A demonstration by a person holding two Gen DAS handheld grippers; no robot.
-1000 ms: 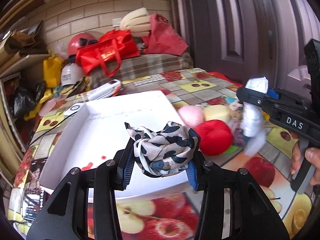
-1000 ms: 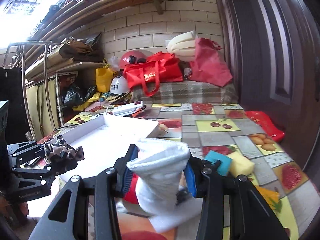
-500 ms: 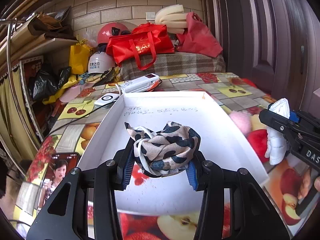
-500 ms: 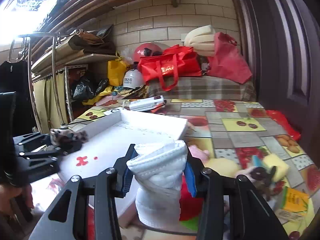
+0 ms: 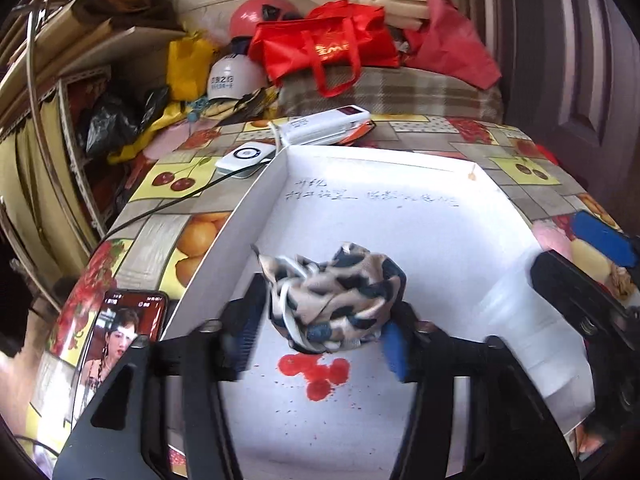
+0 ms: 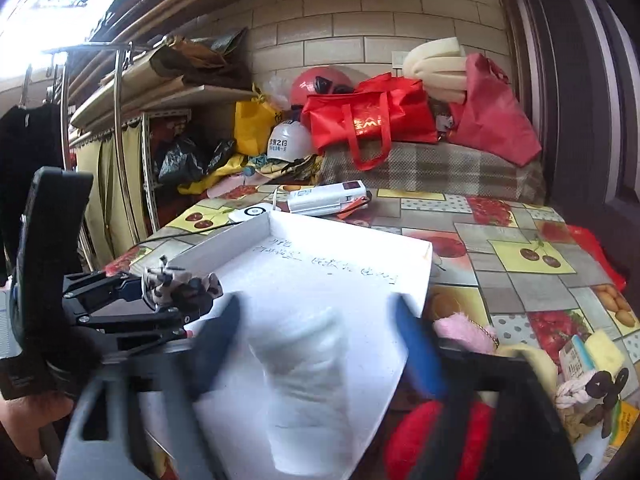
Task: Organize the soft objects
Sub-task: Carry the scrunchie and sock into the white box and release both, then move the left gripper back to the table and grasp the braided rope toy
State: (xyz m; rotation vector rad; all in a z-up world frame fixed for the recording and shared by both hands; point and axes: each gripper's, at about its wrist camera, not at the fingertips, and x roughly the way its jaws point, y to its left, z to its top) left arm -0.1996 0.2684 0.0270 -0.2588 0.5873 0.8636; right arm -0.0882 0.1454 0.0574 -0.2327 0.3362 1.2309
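L gripper [image 5: 320, 340]: jaws just opened, pads clear of leopard-print cloth [image 5: 334, 302], over white box [image 5: 240, 220].
R gripper [image 6: 320, 344]: jaws just opened; white sock [image 6: 304, 368] loose betw. them, blurred, over box.

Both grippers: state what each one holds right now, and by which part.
Nothing is held. The left gripper has just been opening, its pads clear of the leopard-print cloth; the right gripper likewise, around the white sock.
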